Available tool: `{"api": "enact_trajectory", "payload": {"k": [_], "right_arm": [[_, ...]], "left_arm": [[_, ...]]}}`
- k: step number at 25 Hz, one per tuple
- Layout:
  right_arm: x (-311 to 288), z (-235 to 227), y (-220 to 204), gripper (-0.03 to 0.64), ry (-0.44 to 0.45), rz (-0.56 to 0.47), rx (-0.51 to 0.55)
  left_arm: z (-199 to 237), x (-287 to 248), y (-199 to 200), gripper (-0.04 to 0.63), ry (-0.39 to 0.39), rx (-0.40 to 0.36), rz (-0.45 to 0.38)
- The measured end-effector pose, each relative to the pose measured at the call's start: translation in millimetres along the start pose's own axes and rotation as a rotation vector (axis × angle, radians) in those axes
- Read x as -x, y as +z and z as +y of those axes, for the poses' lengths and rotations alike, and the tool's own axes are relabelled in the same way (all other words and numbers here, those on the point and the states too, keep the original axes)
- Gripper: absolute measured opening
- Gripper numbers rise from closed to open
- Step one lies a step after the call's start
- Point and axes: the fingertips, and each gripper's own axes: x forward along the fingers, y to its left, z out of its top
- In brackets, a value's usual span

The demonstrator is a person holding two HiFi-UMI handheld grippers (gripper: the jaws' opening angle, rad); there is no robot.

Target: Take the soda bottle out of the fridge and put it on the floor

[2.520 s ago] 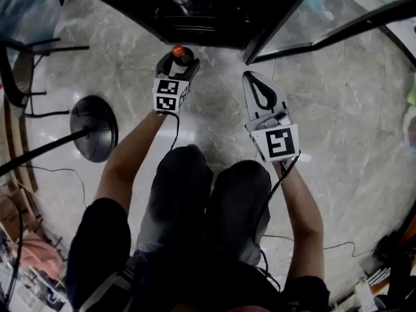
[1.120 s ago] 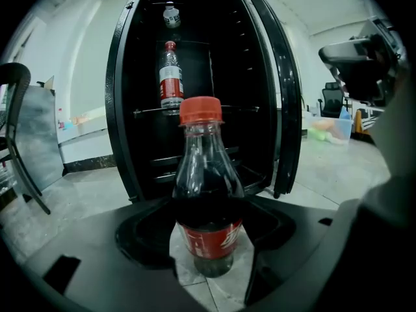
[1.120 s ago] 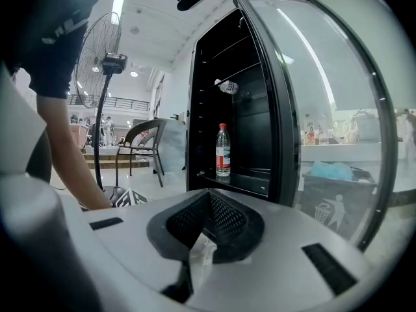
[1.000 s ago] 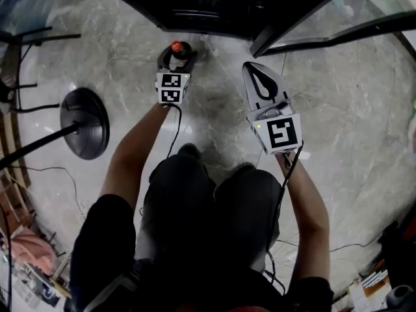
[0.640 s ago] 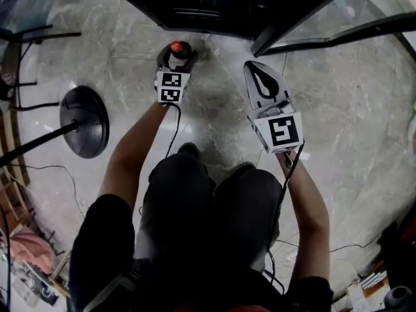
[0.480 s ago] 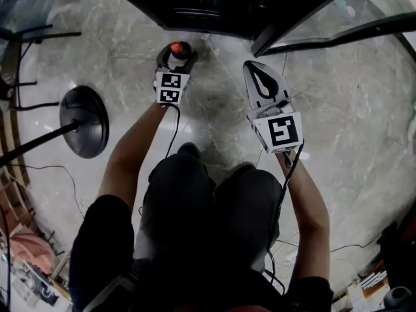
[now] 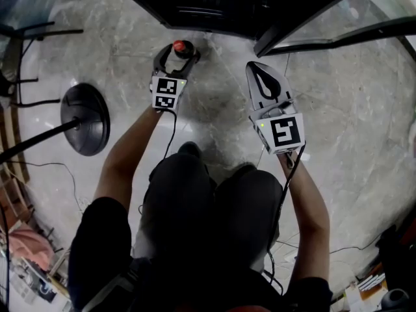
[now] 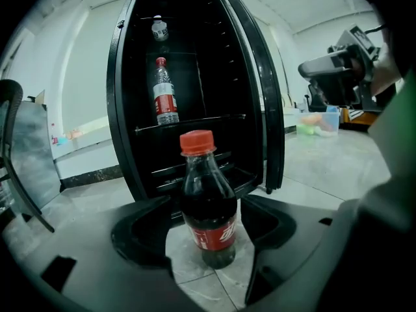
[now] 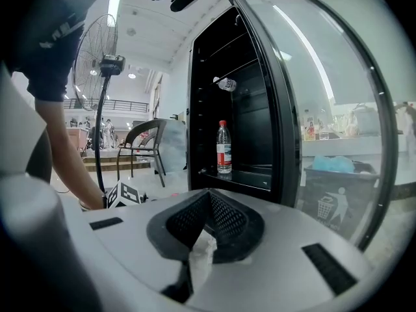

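Observation:
A dark soda bottle (image 7: 181, 48) with a red cap and red label stands upright on the marble floor just in front of the open black fridge (image 7: 214, 5). My left gripper (image 7: 176, 54) is low around it, and in the left gripper view the soda bottle (image 8: 208, 220) sits between the spread jaws with a thin gap on each side. The left gripper (image 8: 208, 212) is open. To the right, my right gripper (image 7: 255, 69) hovers above the floor, shut and holding nothing; in its own view the right gripper (image 9: 208, 199) points at the fridge (image 9: 208, 96).
A water bottle (image 8: 165, 93) stands on a fridge shelf, with another lying higher up. The glass fridge door (image 7: 318, 18) swings out at the right. A floor fan's round base (image 7: 84, 119) stands to the left, with a chair (image 8: 16, 155) beyond. A bin (image 9: 331, 194) stands behind the door.
The left gripper brought the bottle down to the floor near the fridge, then its jaws spread and it drew back slightly. The bottle stays standing. The right gripper barely moved.

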Motion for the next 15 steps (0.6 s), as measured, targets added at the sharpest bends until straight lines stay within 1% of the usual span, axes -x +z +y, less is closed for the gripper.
{"api": "enact_trajectory", "payload": {"k": [5,8,11,12,13,15], "right_arm": [[-1.7,2.3,0.3,0.018,0.008,0.001,-0.009],[-1.0,2.6,2.7,0.018,0.011,-0.002,-0.006],[-1.2,1.8,5.0,0.018,0.01,-0.009,-0.015],[-1.1,1.3,6.1,0.018,0.009,-0.012,-0.016],[-1.0,1.1,7.4,0.018,0.009,-0.015,-0.015],[-0.6,1.5,10.4,0.018,0.011,-0.019,-0.013]], "left_arm": [[-0.5,18.7,12.0,0.325,-0.017,-0.01,-0.033],[-4.5,31.6,19.8,0.325,-0.039,-0.033,-0.051],[-2.8,45.8,27.5,0.321,-0.041,-0.041,-0.072],[-1.7,50.7,31.5,0.309,-0.037,-0.038,-0.083],[-0.8,55.8,36.4,0.279,-0.034,-0.037,-0.096],[0.2,65.4,47.8,0.24,-0.031,-0.043,-0.124]]}}
